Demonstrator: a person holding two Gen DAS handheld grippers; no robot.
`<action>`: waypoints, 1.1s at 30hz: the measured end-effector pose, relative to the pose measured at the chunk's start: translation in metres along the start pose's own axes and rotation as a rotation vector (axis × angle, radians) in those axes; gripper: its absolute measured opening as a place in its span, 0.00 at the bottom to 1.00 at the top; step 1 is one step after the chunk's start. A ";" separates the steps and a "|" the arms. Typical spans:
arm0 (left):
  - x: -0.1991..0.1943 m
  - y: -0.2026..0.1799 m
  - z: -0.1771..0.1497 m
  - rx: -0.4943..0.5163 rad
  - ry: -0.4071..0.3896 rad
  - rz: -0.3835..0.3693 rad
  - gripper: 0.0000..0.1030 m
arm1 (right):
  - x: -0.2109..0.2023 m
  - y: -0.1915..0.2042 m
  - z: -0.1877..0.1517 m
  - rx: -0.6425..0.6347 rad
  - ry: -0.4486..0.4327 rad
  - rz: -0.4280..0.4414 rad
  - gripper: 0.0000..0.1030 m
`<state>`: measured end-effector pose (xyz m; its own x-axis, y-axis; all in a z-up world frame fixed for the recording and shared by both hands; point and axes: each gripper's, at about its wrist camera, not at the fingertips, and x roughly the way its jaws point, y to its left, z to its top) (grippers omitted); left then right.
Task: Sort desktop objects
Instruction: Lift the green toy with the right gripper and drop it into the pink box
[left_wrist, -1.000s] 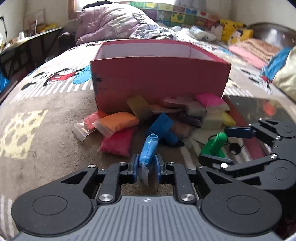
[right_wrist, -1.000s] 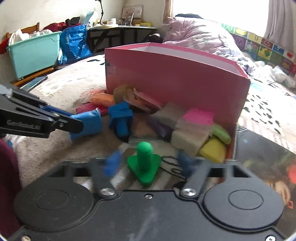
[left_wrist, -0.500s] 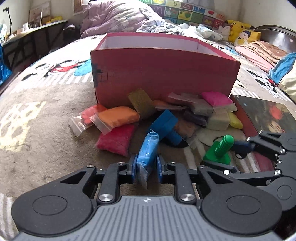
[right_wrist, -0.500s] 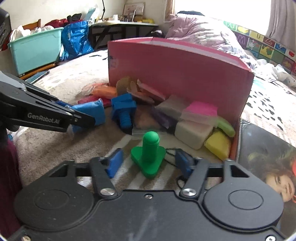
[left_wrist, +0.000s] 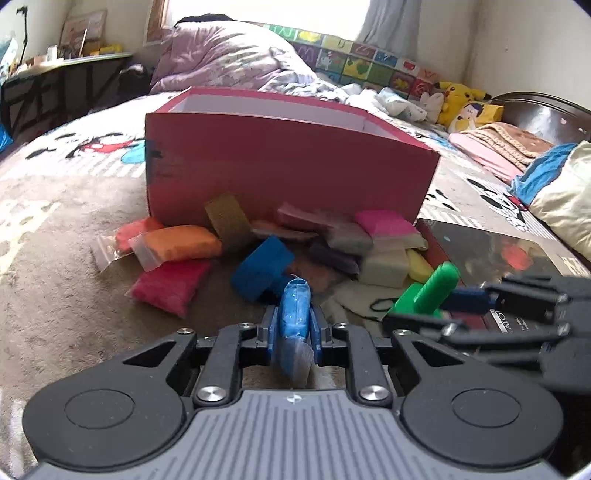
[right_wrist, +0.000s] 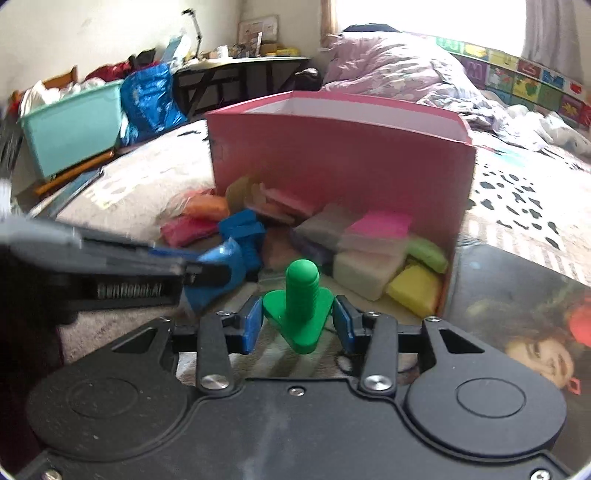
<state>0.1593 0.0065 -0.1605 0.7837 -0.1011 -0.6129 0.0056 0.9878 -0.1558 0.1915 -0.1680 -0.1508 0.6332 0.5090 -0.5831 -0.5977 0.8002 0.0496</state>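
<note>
Between my left gripper's (left_wrist: 293, 328) closed fingers sits a blue clay packet (left_wrist: 294, 314), pinched edgewise for lifting toward the pink box (left_wrist: 288, 173) ahead. My right gripper's (right_wrist: 297, 323) fingers flank the green toy bolt (right_wrist: 299, 301), apparently touching its base; whether they grip, I cannot tell.

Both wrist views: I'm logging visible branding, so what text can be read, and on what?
"GenRobot.AI", blurred, on the side of the left gripper, seen in the right wrist view.
White lettering on the dark book cover near the right gripper: too small to read.
Pink box: no text.
</note>
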 end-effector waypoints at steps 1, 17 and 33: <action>0.000 -0.001 -0.001 0.005 -0.008 -0.003 0.16 | -0.003 -0.003 0.001 0.012 -0.004 -0.003 0.40; 0.008 -0.002 -0.009 0.059 -0.028 -0.053 0.16 | -0.020 -0.049 0.062 0.168 -0.083 0.036 0.40; 0.013 0.006 -0.010 0.004 -0.020 -0.082 0.16 | 0.057 -0.079 0.165 0.121 -0.008 0.009 0.40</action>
<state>0.1634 0.0101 -0.1767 0.7929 -0.1792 -0.5824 0.0725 0.9767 -0.2019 0.3561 -0.1498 -0.0537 0.6326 0.5181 -0.5757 -0.5394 0.8281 0.1525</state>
